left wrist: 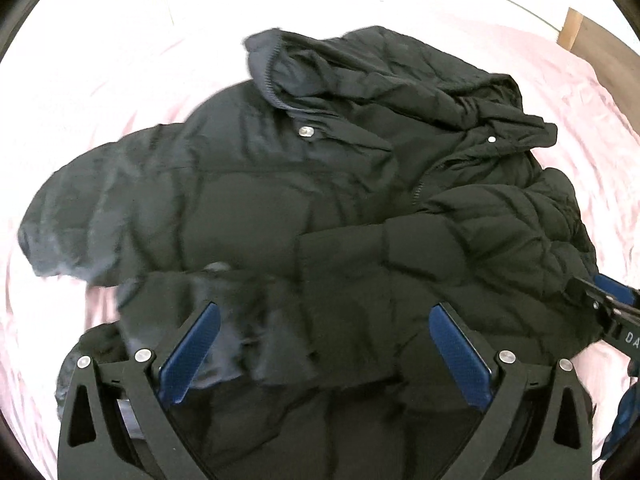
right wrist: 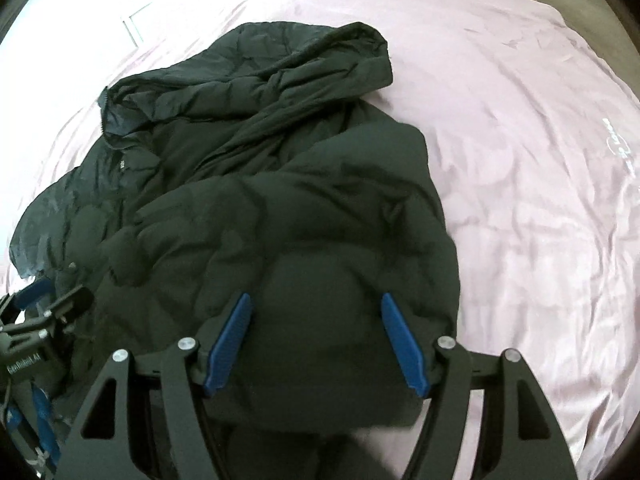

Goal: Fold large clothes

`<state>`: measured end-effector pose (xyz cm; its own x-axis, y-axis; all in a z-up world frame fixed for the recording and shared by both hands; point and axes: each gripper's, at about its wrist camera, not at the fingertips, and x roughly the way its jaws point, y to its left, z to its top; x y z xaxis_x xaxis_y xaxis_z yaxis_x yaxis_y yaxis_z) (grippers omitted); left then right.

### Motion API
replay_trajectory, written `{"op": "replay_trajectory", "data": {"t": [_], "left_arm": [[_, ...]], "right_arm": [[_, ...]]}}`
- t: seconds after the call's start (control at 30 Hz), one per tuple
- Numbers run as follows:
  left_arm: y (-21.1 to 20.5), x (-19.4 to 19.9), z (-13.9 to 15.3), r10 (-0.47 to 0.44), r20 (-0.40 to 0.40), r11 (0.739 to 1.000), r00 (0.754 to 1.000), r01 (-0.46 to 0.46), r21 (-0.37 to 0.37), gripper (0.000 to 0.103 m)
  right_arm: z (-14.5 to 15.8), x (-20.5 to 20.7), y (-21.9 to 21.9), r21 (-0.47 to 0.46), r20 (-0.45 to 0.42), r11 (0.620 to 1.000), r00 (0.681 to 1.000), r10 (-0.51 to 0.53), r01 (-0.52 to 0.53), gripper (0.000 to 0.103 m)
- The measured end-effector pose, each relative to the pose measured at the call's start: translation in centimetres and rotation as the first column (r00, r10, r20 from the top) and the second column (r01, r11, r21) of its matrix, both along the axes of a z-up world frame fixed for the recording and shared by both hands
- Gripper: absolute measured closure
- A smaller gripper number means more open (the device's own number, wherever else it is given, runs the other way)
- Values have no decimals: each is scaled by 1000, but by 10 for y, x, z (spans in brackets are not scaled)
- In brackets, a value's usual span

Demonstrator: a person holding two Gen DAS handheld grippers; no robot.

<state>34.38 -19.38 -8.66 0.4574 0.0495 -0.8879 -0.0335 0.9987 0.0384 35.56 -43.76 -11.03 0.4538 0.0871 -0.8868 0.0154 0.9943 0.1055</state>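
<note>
A black puffer jacket lies spread on a pink bed sheet. Its hood is at the far end and a sleeve is folded across the body. My left gripper hovers over the near part of the jacket, its blue pads spread wide and holding nothing; blurred fabric lies just beneath the left pad. My right gripper stands over the jacket's right side. It is partly open, with a puffy mound of jacket between its fingers. I see no pinch on it.
The pink sheet stretches wide to the right of the jacket. A wooden bed frame shows at the far right corner. Each gripper appears at the edge of the other's view, the right gripper and the left gripper close beside each other.
</note>
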Motion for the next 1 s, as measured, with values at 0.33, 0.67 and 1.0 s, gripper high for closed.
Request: {"op": "replay_trajectory", "data": {"t": [0.33,0.67,1.0], "left_arm": [[91,-50,24,110,-26,992,994,-111,-58,1],[259,-91,19,312,-86,942,946,-320,-102,1],[421,-83,17,518,-68,809,853,-514,-284,1]], "right_arm": [[14,-49,40,-4,-7,1000,1000,-7,7,35],[21,-78,69,17,-55,996,995,-82,83,35],[44,-78,97,-13,-60,990,989,-138,137,35]]}}
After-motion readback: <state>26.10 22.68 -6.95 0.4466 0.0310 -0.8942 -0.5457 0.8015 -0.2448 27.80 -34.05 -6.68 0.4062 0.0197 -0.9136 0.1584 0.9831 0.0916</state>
